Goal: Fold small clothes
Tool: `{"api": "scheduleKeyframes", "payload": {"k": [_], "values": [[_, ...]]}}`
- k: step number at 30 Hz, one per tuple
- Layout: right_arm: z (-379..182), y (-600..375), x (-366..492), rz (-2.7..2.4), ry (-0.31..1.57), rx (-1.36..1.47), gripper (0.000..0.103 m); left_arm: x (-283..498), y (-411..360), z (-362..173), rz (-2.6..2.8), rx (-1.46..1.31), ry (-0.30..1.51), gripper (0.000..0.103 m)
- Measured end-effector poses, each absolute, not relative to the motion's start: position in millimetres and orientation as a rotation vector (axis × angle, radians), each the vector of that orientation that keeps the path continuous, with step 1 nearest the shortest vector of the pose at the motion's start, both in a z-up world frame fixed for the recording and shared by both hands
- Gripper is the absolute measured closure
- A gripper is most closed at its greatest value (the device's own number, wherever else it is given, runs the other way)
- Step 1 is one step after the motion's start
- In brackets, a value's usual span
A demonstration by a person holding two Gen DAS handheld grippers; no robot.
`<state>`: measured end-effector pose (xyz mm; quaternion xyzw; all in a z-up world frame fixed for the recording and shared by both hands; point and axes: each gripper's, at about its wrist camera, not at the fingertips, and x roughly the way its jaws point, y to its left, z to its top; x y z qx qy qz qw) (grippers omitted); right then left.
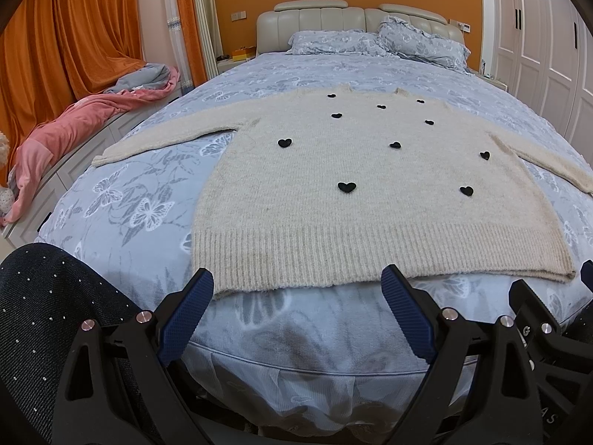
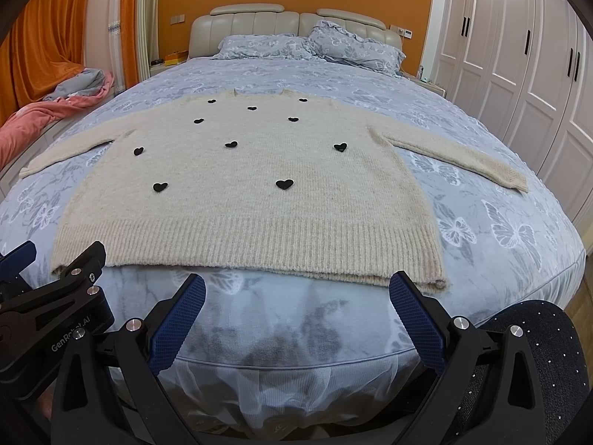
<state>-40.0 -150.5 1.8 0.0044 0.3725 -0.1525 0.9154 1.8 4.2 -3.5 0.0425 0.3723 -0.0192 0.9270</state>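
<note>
Orange walls and orange curtains (image 1: 74, 29) frame a wide bed (image 2: 500, 222) dressed in a pale blue butterfly-print cover, with a cream padded headboard (image 2: 255, 26) and two matching blue pillows (image 2: 311, 46) at the far end. Spread flat across the middle of that cover lies a cream knitted sweater dotted with small black hearts (image 1: 355, 193), neckline toward the headboard, both sleeves stretched out sideways, ribbed hem right at the near edge of the mattress. Off to the left, a pink and grey blanket (image 1: 92, 118) is heaped on a low white ledge beside the bed; white panelled wardrobe doors (image 2: 519, 74) line the right side. Nothing lies on the sweater itself. Down low, the left hand-held gripper (image 1: 298, 313) hovers just short of the hem, blue-padded fingers spread wide, holding nothing. The right hand-held gripper (image 2: 296, 311) sits alongside it, likewise wide apart and clear of the knit. White lettering on the left tool's black body, seen from the right wrist view, reads "GenRobot.AI". Dark fabric with tiny pale dots (image 1: 48, 319) shows at the outer corner of each view.
</note>
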Motion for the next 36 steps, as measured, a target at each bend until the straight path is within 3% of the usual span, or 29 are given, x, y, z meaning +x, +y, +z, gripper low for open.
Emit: {"api": "scheduleKeyframes", "payload": {"k": [7,12,16,23,32,35,36], "values": [[1.4,-155.4,-42.2,-0.300,0.778,0.030,0.005,1.8,5.2,-7.3,-0.052,0.065,0.767,0.010],[17.2,-194.6,-36.8,-0.214,0.820,0.246,0.005,19.5,36.7,0.5,-0.122,-0.179,0.901,0.009],[45.4,-285.5,-19.0,-0.271,0.772,0.420,0.005,43.3,66.9,19.0,-0.109,-0.345,0.937,0.008],[49.7,-496.0,31.5,-0.582,0.734,0.519,0.005,91.6,74.8,49.9,0.021,-0.094,0.867,0.008],[-13.1,-671.4,50.9,-0.857,0.707,0.898,0.031,147.8,75.4,34.6,0.062,-0.163,0.948,0.012],[-28.7,-690.3,68.0,-0.825,0.720,0.965,0.058,160.9,69.0,28.2,0.044,-0.181,0.951,0.015],[-28.0,-690.3,76.7,-0.831,0.735,0.954,0.072,164.6,66.3,26.8,0.038,-0.174,0.952,0.018]]}}
